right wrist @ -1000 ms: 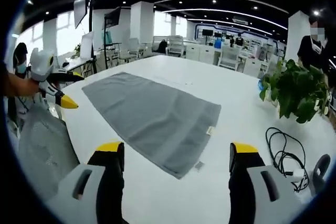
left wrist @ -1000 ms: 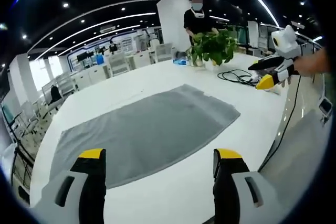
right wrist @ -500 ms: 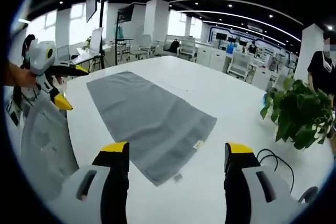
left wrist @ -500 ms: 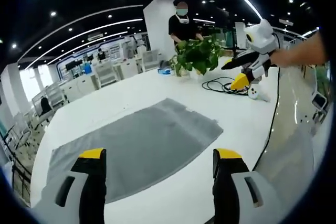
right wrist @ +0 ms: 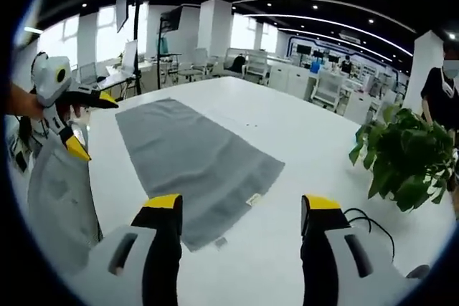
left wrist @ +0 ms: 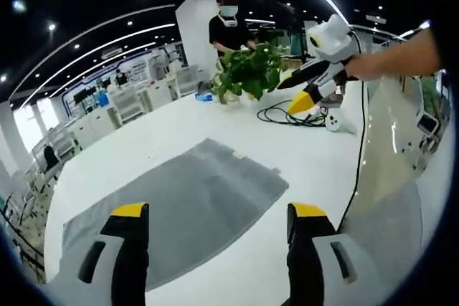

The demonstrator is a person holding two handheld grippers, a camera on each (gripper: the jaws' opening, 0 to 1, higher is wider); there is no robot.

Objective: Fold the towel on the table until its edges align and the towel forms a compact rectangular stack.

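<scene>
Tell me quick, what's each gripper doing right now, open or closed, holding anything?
Left gripper: open, holding nothing, above the gray towel.
Right gripper: open, holding nothing, near the towel's end.

The left tongs (left wrist: pixel 211 221) are held out with the 2 yellow-tipped jaws spread wide apart, nothing between them. The right tongs (right wrist: pixel 240 211) are likewise parted and holding nothing. In the left gripper view, the person's hand (left wrist: pixel 366 66) grips the right tongs, raised with a bare forearm extended behind.
</scene>
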